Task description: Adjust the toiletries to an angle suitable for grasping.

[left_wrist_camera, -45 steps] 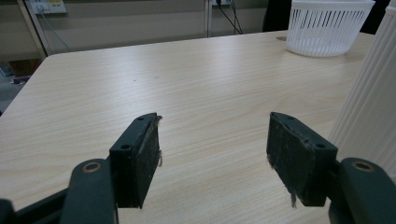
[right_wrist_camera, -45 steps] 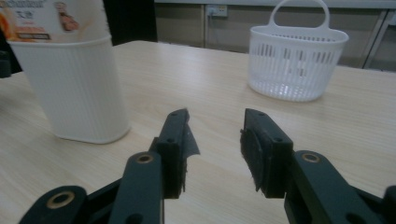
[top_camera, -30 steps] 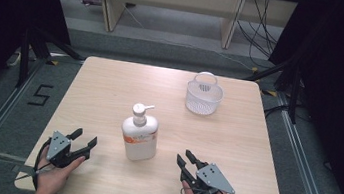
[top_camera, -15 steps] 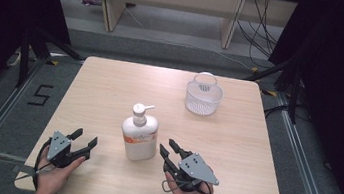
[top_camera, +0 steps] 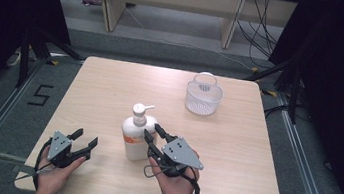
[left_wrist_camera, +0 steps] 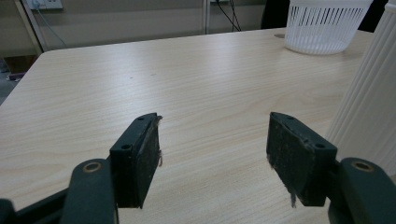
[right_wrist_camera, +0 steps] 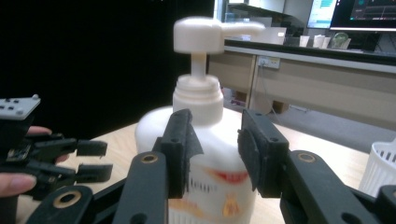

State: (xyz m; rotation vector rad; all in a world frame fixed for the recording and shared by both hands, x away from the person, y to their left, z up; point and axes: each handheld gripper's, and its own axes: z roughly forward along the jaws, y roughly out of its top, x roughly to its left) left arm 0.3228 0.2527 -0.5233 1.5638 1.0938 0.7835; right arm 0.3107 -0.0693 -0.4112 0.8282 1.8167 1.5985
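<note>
Presently the pump bottle (top_camera: pixel 137 135) stands upright near the middle of the table (top_camera: pixel 252 158), toward the person's edge, with the white basket (top_camera: pixel 204 95) well apart at the far right. The right gripper (top_camera: pixel 153 134) sits just beside the bottle's shoulder, jaws partly open and holding nothing, pointing at the bottle's upper body below the collar; this reads as the approach to a grasp, and the next move likely calls for wider jaws or a line on the narrower neck. The left gripper (top_camera: pixel 86 137) rests open and empty at the near-left edge.
</note>
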